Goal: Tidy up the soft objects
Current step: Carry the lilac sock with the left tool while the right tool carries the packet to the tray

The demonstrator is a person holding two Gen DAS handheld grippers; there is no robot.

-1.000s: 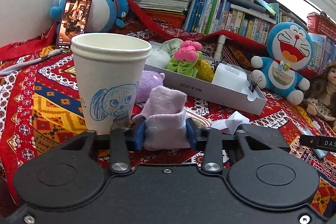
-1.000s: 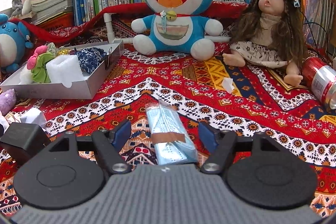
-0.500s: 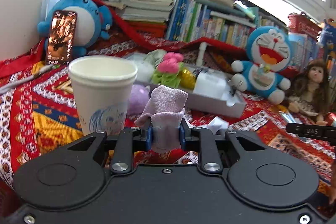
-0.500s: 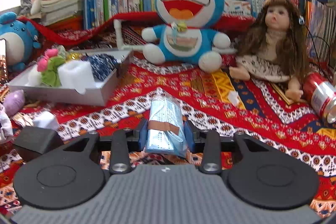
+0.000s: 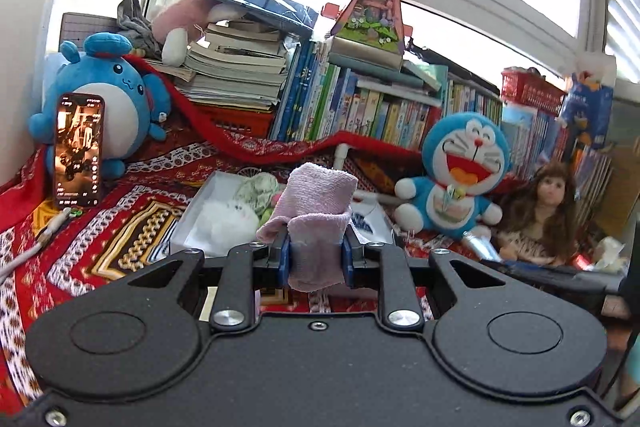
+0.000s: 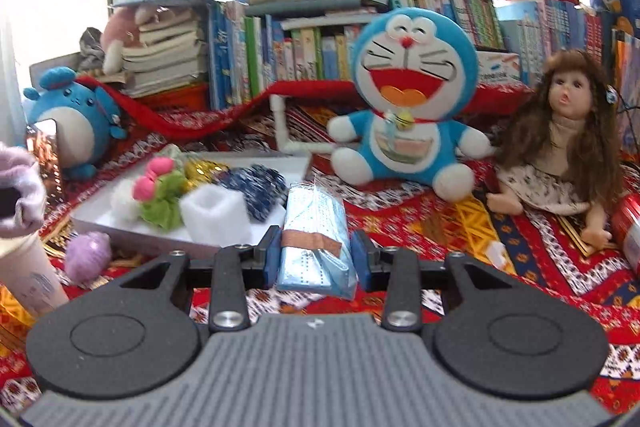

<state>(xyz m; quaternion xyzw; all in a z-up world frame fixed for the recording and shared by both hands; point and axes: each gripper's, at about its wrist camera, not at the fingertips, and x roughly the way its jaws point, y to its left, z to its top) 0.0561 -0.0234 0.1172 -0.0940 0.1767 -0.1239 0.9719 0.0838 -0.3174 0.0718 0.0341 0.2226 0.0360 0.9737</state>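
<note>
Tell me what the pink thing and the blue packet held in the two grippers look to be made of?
The pink cloth looks like soft terry fabric: fuzzy, matte, folded and drooping between the left fingers. The blue packet seems to be clear glossy plastic film around pale blue sheets, perhaps face masks, with a brownish band across it.

Phone (image 5: 79, 151) (upright), books (image 6: 304, 55), can (image 6: 629, 227)
</note>
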